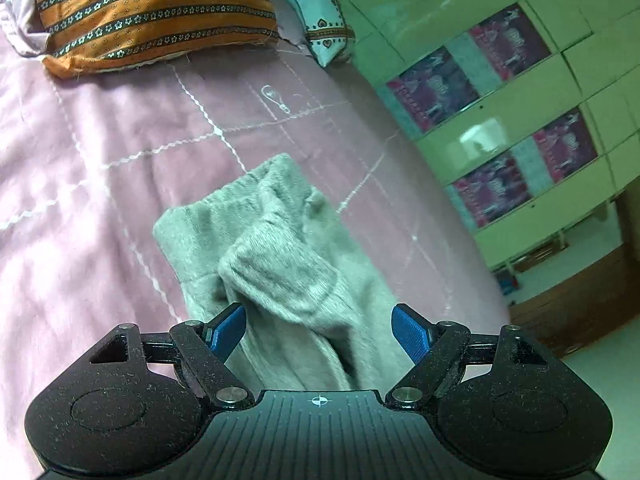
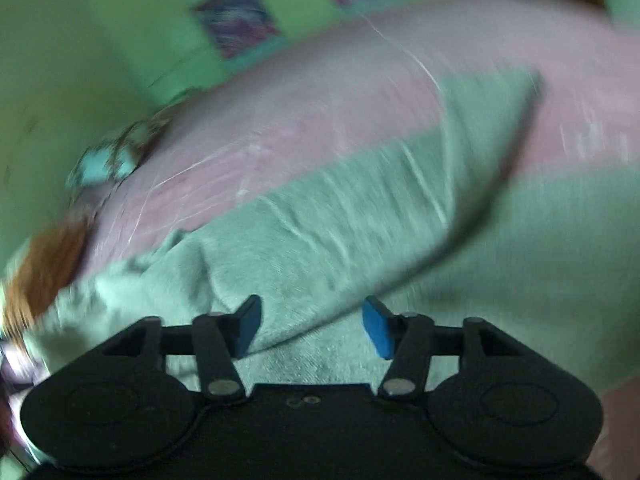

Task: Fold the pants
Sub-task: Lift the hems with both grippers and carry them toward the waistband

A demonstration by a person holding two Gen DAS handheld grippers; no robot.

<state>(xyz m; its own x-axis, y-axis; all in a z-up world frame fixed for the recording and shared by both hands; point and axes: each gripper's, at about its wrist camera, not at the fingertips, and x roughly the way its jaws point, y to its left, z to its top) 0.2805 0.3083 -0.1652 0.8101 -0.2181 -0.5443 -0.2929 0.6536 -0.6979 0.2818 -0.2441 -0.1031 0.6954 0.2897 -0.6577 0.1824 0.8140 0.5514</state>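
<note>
My left gripper (image 1: 319,332) stands open, nothing pinched, over the bunched grey knit pants (image 1: 280,264) on the pink quilted bedspread (image 1: 100,184), probably to lay the fold. My right gripper (image 2: 312,328), jaws apart, views blurred flatter cloth. Only the left view shows the orange striped pillow (image 1: 152,12) beyond the pants.

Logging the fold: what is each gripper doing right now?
Left gripper: open, holding nothing, above the pants.
Right gripper: open, holding nothing, pants below.
</note>
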